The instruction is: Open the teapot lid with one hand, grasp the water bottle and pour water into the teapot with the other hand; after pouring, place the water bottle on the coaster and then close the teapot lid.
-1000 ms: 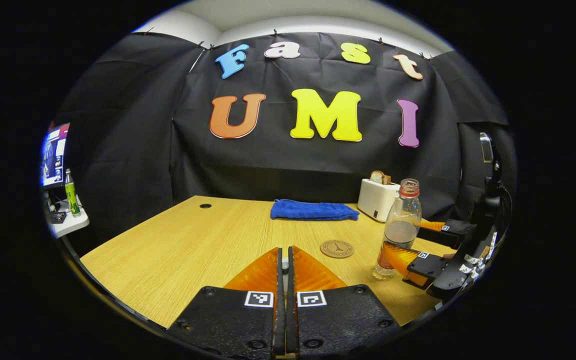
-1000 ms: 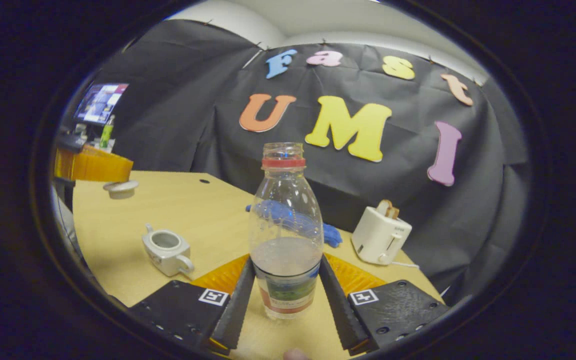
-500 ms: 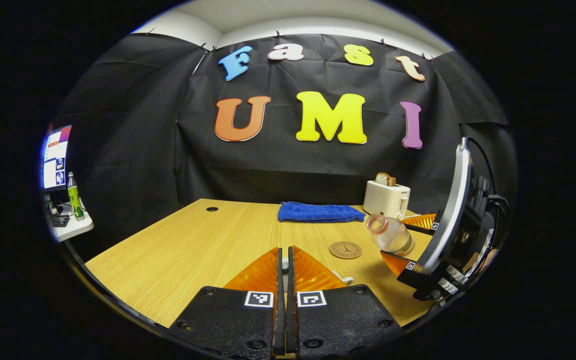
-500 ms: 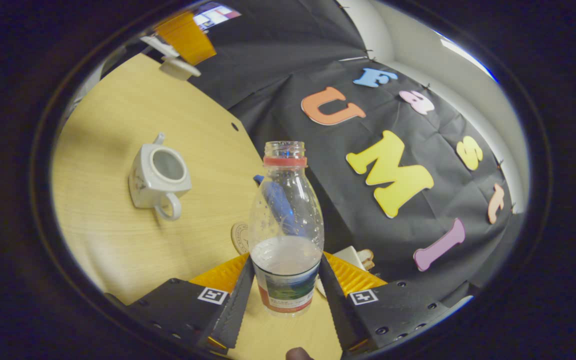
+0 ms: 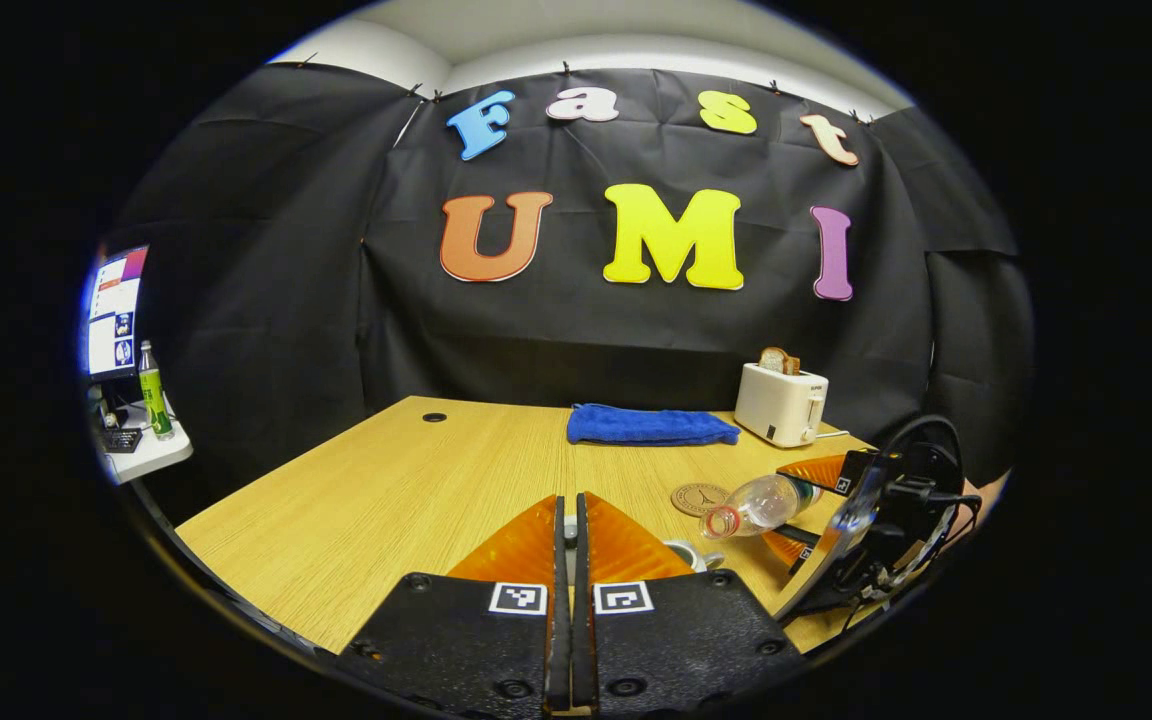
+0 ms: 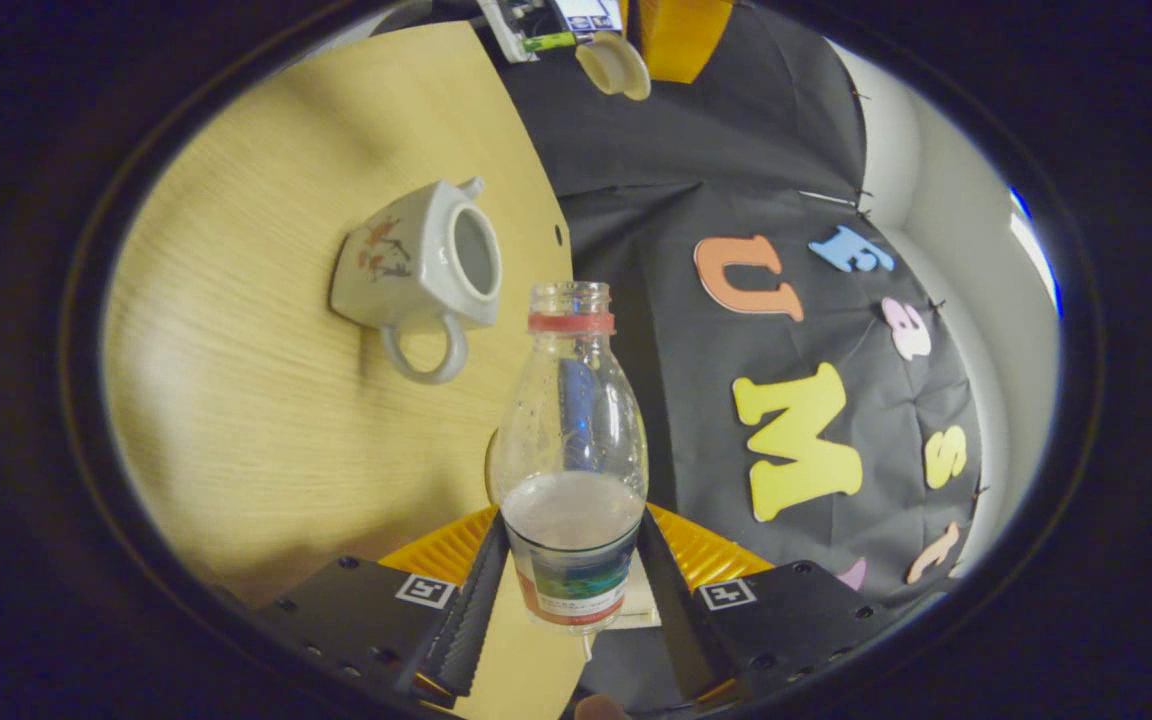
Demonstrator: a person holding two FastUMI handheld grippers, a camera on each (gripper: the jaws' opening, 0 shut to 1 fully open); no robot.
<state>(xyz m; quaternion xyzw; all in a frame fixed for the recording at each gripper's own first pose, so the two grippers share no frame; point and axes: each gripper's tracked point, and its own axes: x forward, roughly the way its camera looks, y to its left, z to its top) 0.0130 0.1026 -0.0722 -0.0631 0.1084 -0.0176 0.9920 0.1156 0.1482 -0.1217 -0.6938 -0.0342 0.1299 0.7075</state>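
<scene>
We clamp the water bottle (image 6: 573, 470) in the right gripper (image 6: 573, 600), tipped near-horizontal, mouth aimed toward the open teapot (image 6: 421, 275) just beyond. Left gripper (image 5: 565, 540) holds the lid (image 6: 613, 65) pinched shut, raised well clear.

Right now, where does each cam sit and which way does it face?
Left gripper view: rides the left gripper, level, facing the booth wall across the table; own fingers together at bottom.
Right gripper view: rides the right gripper, rolled sideways, facing the open teapot; own fingers clamp the water bottle.
Shared: water bottle, table, blue towel.
</scene>
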